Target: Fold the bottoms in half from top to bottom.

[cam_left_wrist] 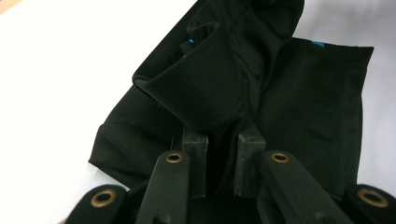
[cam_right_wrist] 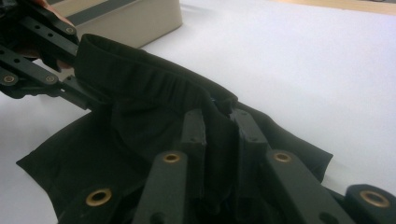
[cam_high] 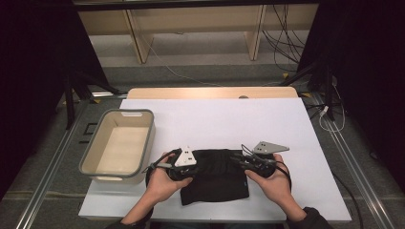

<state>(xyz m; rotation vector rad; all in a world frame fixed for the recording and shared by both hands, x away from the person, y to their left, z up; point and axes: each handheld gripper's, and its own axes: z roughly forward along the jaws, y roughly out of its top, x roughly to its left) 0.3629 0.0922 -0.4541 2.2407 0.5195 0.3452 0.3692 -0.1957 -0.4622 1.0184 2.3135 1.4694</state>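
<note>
On the near centre of the white table (cam_high: 286,124) lies a black fabric garment (cam_high: 217,179). L gripper (cam_left_wrist: 223,140) pinches its left edge, R gripper (cam_right_wrist: 222,122) its right. Gripper views show a raised waistband fold; high view adds a grey-rimmed beige plastic bin (cam_high: 102,143), far left.

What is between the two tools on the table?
The black cloth stretches between the left tool and the right tool; each pinches one side of it. The high view shows this, and each gripper view shows fabric between the jaws.
</note>
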